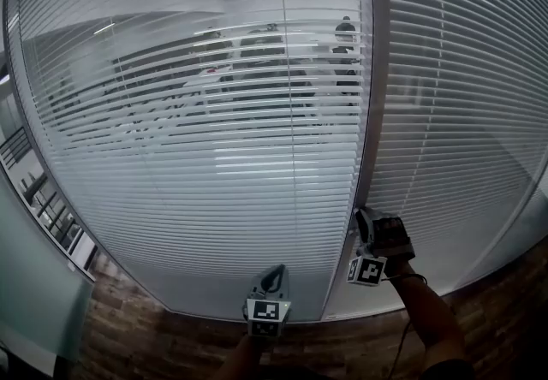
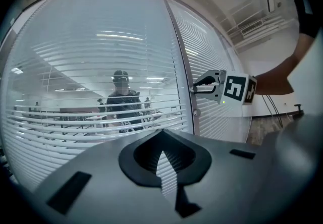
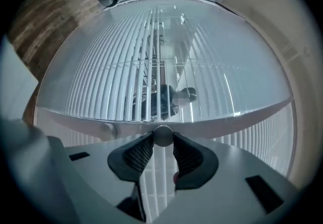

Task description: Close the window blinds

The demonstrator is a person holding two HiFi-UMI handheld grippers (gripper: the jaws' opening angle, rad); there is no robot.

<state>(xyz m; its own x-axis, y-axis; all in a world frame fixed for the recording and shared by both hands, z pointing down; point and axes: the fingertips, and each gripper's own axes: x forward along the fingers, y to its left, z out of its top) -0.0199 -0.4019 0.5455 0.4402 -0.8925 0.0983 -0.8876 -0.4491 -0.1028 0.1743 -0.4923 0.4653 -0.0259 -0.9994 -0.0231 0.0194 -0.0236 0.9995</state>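
Head view first: the blinds [image 1: 197,139] fill the glass wall ahead. Their thin pale slats lie flat enough that the room beyond shows through in stripes, so they're not closed yet. The right gripper [image 1: 363,217] is up against the grey post [image 1: 370,70] between the two panes. The left gripper [image 1: 272,277] hangs low at centre, apart from the glass.

Left gripper view: its dark ribbed pads meet at the tips with nothing between them (a spectator for now). Off to the side, the right gripper noses onto the post. A small lower knob [image 2: 196,113] sits just beneath it, untouched.

Right gripper view, and here's the action: the jaws stand apart only as far as a round, smooth, silvery knob [image 3: 162,135] forces them. Both cross-hatched pads press its sides. The slats run up and down in this picture, so the gripper sits rolled onto its side. I'd judge we're mid-twist on the tilt control. The next move calls for more rolling of the wrist with a firm squeeze, since that slick metal could slip in the pads. It's done when the slats overlap and the see-through stripes vanish.
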